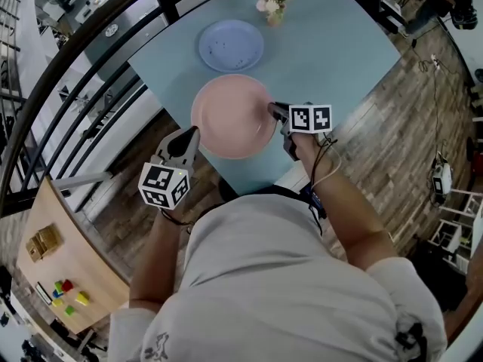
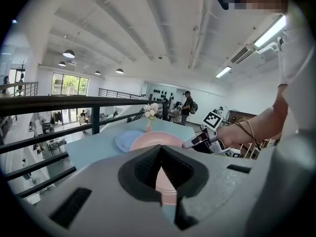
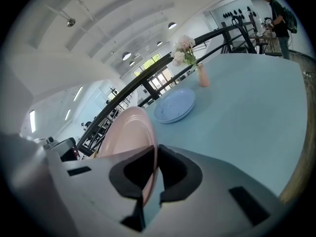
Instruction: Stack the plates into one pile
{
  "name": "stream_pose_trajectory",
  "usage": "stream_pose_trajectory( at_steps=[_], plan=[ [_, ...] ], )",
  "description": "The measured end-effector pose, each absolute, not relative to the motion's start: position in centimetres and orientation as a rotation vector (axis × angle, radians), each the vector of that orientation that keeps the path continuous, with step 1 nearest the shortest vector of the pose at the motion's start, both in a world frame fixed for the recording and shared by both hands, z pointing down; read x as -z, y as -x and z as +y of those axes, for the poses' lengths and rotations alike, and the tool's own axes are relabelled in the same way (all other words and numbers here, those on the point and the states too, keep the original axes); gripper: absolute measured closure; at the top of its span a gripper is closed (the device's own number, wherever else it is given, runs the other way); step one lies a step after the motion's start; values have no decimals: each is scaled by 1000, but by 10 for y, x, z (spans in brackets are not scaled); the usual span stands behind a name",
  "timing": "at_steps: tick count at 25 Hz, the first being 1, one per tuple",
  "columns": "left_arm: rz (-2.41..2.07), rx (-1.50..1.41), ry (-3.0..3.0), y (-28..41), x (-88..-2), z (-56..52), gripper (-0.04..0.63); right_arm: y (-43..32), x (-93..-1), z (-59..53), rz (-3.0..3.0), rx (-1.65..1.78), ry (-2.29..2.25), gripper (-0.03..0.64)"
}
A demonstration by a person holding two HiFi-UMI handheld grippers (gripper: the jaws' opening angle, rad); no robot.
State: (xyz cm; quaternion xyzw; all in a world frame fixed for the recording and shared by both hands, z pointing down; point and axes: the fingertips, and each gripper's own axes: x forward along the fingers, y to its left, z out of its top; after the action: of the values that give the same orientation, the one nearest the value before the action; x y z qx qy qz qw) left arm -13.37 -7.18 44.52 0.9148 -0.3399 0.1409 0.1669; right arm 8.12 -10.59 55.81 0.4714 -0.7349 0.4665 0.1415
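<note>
Nearest, the left tool (image 1: 189, 136) hovers off the near edge of the bench (image 1: 355, 44), jaws seemingly pressed together on nothing, while the right tool (image 1: 272, 109) is clenched on the rim of the pink plate (image 1: 230, 115) by the near corner, with the blue plate (image 1: 231, 45) apart beyond it.

Flower vase (image 1: 274, 6), blue table (image 1: 343, 55), black railing (image 2: 59, 104)

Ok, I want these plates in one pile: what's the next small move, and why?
Probably carry the pink plate back and over the blue plate. The right gripper is shut on the pink plate's rim, and the blue plate lies bare farther back on the table, so nothing blocks setting one on the other.
</note>
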Motion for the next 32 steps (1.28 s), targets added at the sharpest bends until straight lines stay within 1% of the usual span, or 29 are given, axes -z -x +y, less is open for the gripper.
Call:
stream_pose_trajectory(
  at_steps=[6,19,32],
  plan=[
    [-1044,-396,-2576,124,-443,-100,591,-94,-562,-146,-2121,-1391,-1332,589],
    [-1113,-501,-2590,105,-452,-183,591,-130,-566,-258,-2122,-1396,-1364,581],
    [-1052,-556,-2577,81,-487,-224,591,-132,-608,-321,-2050,-1497,-1442,574]
  ],
)
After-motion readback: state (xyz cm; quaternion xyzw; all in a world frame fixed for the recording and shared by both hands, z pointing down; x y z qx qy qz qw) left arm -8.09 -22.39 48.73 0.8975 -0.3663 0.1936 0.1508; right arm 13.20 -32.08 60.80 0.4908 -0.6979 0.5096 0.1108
